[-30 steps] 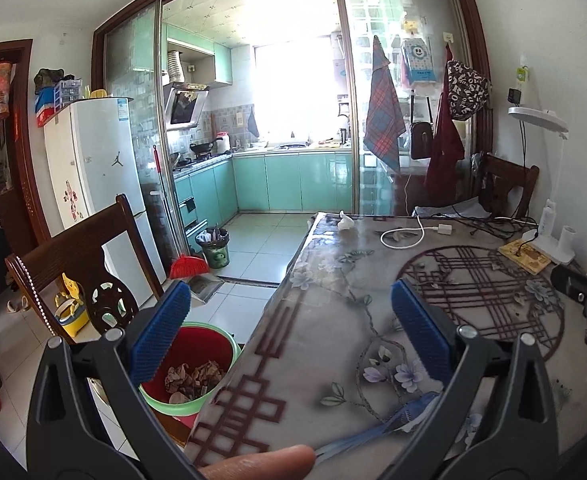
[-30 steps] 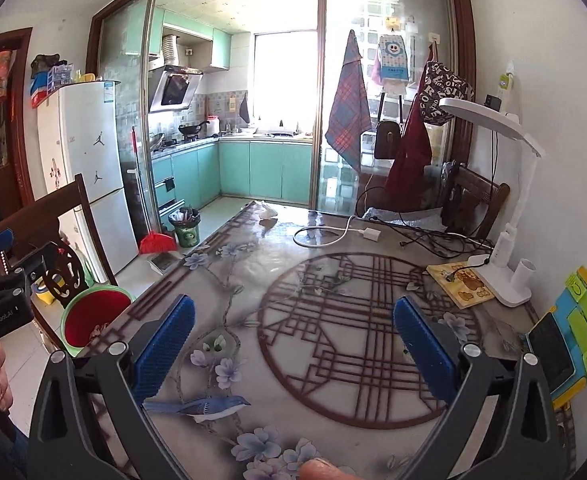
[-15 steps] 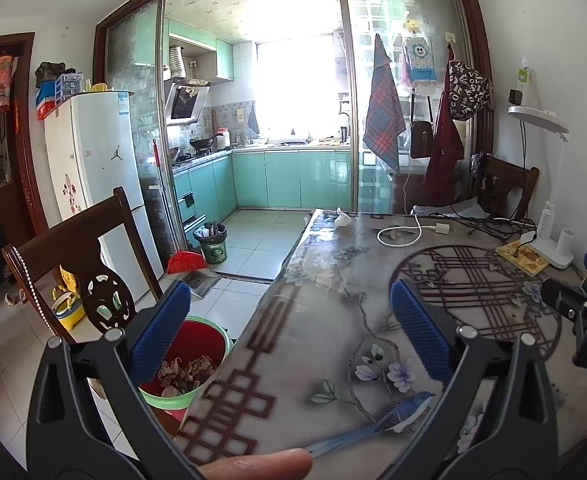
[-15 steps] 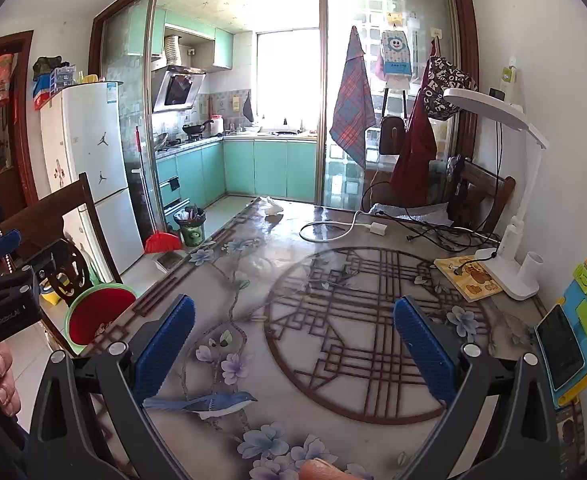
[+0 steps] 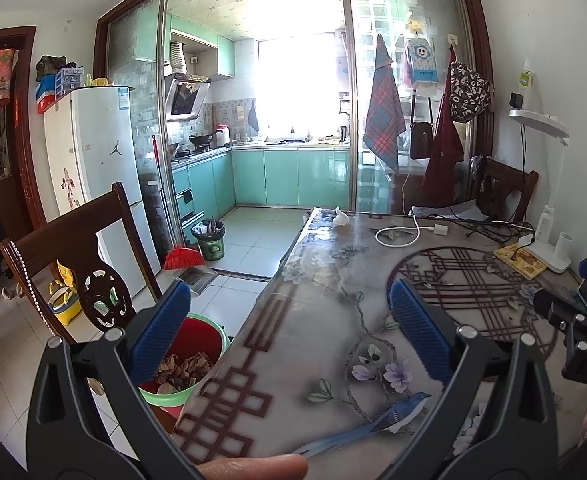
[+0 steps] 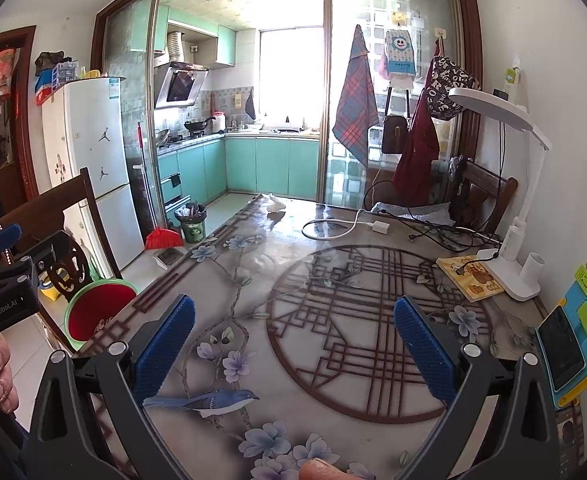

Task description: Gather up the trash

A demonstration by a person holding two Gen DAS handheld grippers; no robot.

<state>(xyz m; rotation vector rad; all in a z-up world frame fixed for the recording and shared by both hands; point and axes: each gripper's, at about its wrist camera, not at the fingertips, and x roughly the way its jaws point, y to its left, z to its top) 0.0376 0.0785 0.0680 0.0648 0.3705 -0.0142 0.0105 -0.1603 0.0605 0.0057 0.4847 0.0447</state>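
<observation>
A crumpled white tissue lies at the far left corner of the patterned table. On the floor by the table's left edge stands a red bin with a green rim, holding brown scraps. My left gripper hangs open over the table's near left edge with nothing between its blue pads. My right gripper is open and empty too, above the near middle of the table. Each gripper shows at the edge of the other's view.
A dark wooden chair stands beside the bin. A white charger cable, a lamp, a booklet and a phone on a coloured stand occupy the table's far and right side. A second small bin and a broom stand near the kitchen door.
Both grippers have drifted slightly back and up, so a little more of the table shows. Their jaws stay open and nothing was picked up.
</observation>
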